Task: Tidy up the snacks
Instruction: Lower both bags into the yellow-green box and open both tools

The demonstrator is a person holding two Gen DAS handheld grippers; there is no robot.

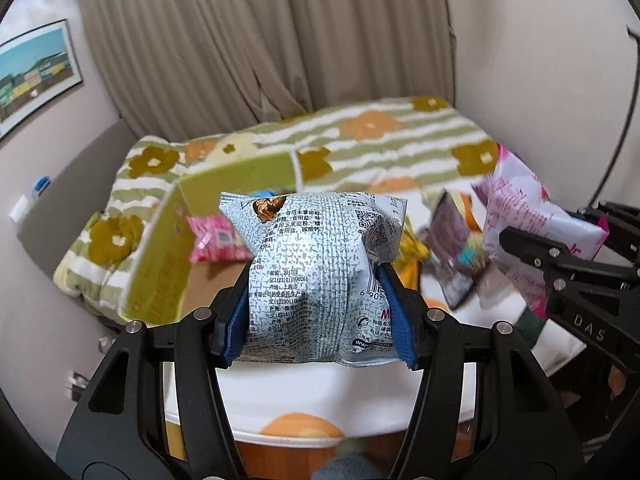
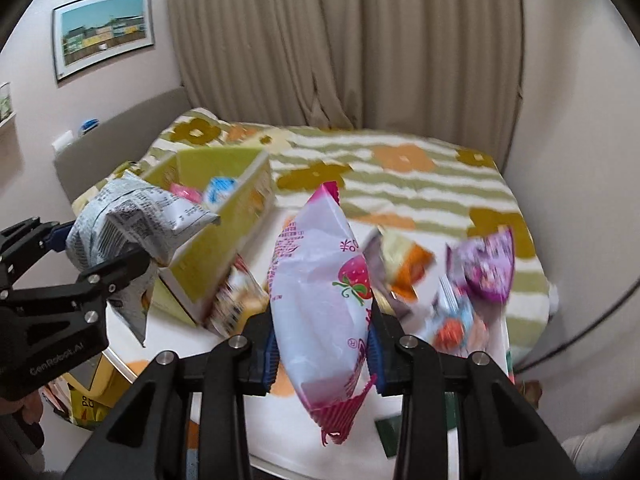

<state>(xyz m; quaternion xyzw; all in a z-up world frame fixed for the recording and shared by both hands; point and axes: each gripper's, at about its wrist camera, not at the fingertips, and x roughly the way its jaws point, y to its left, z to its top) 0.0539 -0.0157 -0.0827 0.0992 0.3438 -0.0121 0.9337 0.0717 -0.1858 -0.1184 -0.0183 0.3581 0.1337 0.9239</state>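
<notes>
curtain [image 1: 256,40] | framed picture [image 2: 103,32] | flowered blanket [image 2: 400,168]

Soft, even indoor light with faint shadows; fisheye bending darkens the corners, and snack packets [image 2: 460,280] right of the green box [image 2: 224,236] smear with motion blur.

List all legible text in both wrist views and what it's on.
"DAS": right tool's body, seen from the left wrist view.
"GenRobot.AI": left tool's body, right wrist view.
"201702", "SC11231011800261", "食用木薯淀粉", "食用盐", "上海市": grey snack bag in the left tool.
Pink strawberry bag: Chinese print and an "R" mark, the rest blurred.
Green box print: unreadable.
</notes>
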